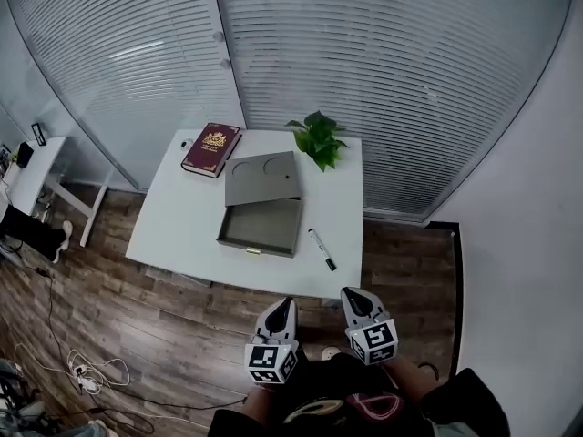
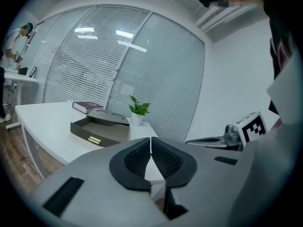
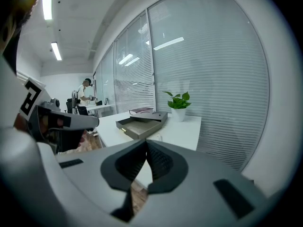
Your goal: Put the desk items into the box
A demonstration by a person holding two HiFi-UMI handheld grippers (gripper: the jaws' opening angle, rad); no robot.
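A grey box (image 1: 262, 228) lies open on the white desk (image 1: 182, 230), its lid (image 1: 264, 178) resting behind it. A maroon book (image 1: 211, 149) lies at the desk's far left. To the right of the box lies a black-and-white pen (image 1: 322, 249). My left gripper (image 1: 284, 304) and right gripper (image 1: 351, 294) hover side by side in front of the desk's near edge, short of every item. Both are shut with nothing between the jaws. The left gripper view has the box (image 2: 99, 131) and book (image 2: 87, 106) beyond the gripper (image 2: 151, 138). Over the right gripper (image 3: 146, 141) I see the box (image 3: 139, 126).
A potted plant (image 1: 319, 139) stands at the desk's far right corner, close to the slatted glass wall. Wood floor with cables (image 1: 91, 371) stretches to the left. Another white desk (image 1: 32, 176) stands far left, and a person (image 3: 86, 91) is beside it.
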